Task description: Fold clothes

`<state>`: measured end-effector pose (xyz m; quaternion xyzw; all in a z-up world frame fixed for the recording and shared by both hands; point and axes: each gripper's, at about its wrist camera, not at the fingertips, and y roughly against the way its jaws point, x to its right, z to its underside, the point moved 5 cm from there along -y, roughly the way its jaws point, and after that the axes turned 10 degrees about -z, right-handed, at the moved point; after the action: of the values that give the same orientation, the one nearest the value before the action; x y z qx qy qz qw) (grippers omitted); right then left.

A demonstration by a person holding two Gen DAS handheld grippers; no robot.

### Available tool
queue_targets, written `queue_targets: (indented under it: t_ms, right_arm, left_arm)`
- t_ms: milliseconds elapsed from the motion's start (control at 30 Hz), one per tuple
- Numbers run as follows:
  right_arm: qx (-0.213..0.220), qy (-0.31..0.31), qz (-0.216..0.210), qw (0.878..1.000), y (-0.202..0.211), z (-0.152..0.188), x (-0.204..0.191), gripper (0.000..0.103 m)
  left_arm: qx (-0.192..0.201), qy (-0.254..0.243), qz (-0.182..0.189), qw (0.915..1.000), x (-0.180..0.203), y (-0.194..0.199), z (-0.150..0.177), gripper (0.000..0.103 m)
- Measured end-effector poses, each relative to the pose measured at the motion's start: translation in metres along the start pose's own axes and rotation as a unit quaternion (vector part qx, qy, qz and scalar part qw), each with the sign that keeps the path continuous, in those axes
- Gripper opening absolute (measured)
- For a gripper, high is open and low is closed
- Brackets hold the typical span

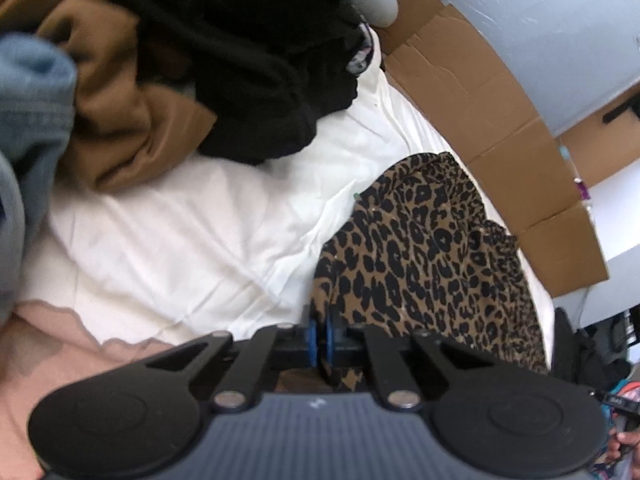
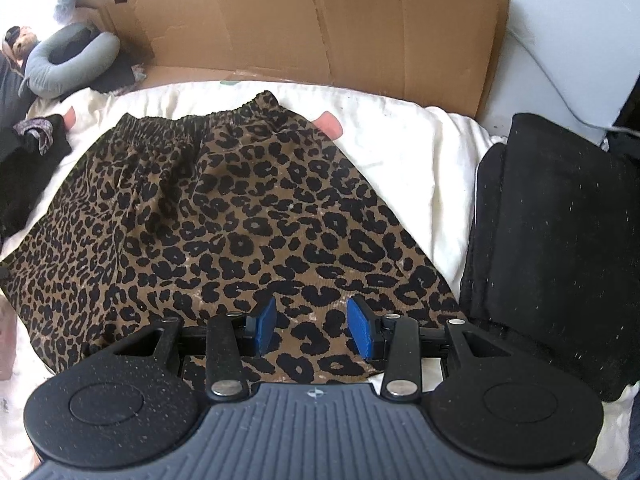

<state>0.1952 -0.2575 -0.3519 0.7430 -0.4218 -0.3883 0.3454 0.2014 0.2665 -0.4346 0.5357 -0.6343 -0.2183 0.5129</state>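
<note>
A leopard-print skirt [image 2: 224, 216] lies spread on the white sheet [image 2: 416, 168], its elastic waistband at the far side. My right gripper [image 2: 312, 326] hovers open over the skirt's near hem, blue pads [image 2: 362, 330] apart with cloth showing between them. In the left wrist view the same skirt [image 1: 432, 248] rises in a bunched fold, and my left gripper [image 1: 320, 340] is shut on its edge, the blue pads pressed together on the cloth.
A pile of brown [image 1: 120, 120], black [image 1: 248, 60] and blue denim [image 1: 32, 92] clothes lies to the left. A folded black garment [image 2: 556, 248] sits to the right of the skirt. Flattened cardboard [image 2: 320, 24] stands behind the bed. A grey neck pillow [image 2: 68, 60] lies at far left.
</note>
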Motion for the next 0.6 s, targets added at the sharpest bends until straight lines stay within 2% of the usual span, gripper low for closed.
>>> queue_targets:
  t_ms: [367, 600]
  right_arm:
    - [0.019, -0.016, -0.026, 0.999, 0.003, 0.002, 0.007, 0.047]
    - [0.032, -0.003, -0.048, 0.998, 0.001, 0.004, 0.001, 0.054]
  left_arm:
    - [-0.004, -0.045, -0.001, 0.999, 0.061, 0.023, -0.007, 0.005]
    - [-0.015, -0.076, 0.003, 0.997, 0.104, 0.03, -0.009, 0.005]
